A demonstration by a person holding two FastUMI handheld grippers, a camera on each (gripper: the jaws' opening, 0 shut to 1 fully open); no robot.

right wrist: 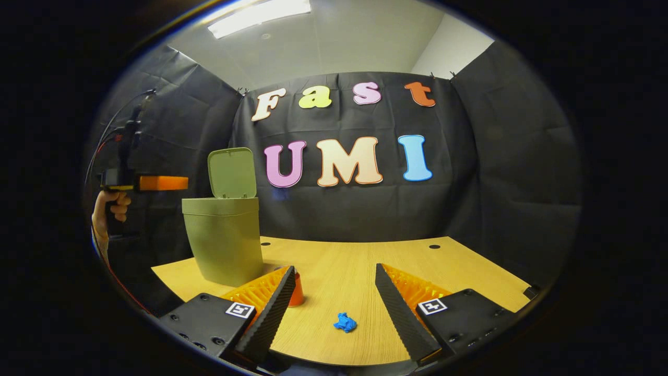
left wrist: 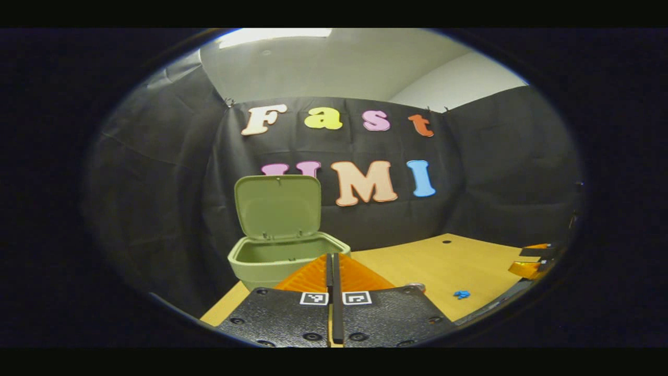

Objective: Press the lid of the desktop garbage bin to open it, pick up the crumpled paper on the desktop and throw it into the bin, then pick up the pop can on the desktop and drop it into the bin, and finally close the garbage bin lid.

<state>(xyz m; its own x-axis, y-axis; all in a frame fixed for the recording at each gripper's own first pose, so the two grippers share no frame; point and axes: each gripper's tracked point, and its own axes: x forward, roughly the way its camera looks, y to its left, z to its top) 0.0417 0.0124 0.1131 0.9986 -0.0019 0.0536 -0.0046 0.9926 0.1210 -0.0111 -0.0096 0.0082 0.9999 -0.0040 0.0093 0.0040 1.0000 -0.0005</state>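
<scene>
Now, with the bin [right wrist: 223,240] lid [right wrist: 232,172] up, lower the wide-open right gripper [right wrist: 334,303] squarely over the paper [right wrist: 345,322]; the left gripper [left wrist: 334,292] stays out, clenched empty.

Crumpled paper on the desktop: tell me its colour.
Blue. The crumpled paper shows best in the right gripper view, lying on the wooden desktop.

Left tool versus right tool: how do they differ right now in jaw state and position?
The left tool has its jaws closed together with nothing between them, while the right tool has its jaws spread wide apart. The left tool is held up beside the open green bin, at about rim level; the right tool sits low over the table, facing the blue crumpled paper. Both are empty.
</scene>
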